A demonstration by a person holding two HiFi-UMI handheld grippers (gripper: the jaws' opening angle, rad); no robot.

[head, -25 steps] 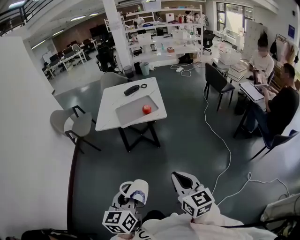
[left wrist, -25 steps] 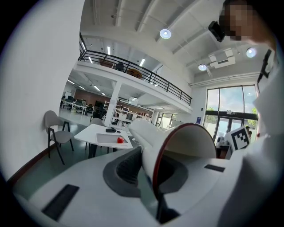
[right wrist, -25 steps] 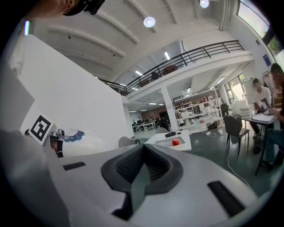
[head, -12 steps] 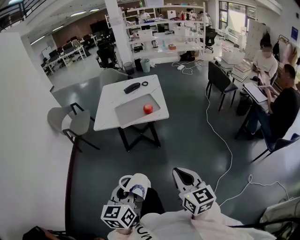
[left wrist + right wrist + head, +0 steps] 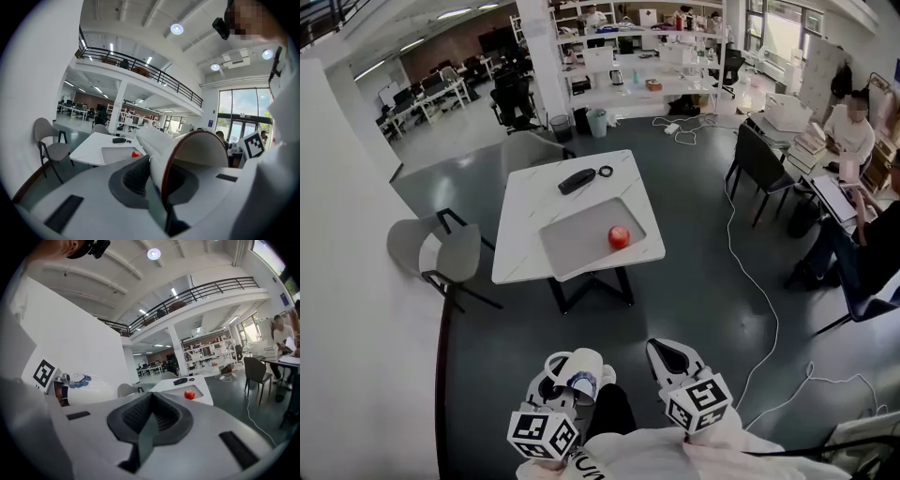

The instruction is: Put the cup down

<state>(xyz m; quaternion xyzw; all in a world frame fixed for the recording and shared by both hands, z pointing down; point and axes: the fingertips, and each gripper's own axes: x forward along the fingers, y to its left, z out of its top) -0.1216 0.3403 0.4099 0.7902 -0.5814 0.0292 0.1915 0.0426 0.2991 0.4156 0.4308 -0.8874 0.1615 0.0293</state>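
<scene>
Item 1, my left gripper (image 5: pixel 561 377): jaws clamped on the wall of a white cup (image 5: pixel 584 367). The cup is red inside, its blue print is too small to read, and it is held sideways, well short of the white table (image 5: pixel 520 248).
Item 2, my right gripper (image 5: pixel 668 354): jaws together and empty, also on the table's near side.
Item 3, on the table: a grey inset panel (image 5: pixel 572 246) bearing one red apple (image 5: pixel 620 236), with a black oblong device (image 5: pixel 577 181) beyond.
Left of the table: a grey chair (image 5: pixel 441 255). Right of it: a white cable (image 5: pixel 759 300).
</scene>
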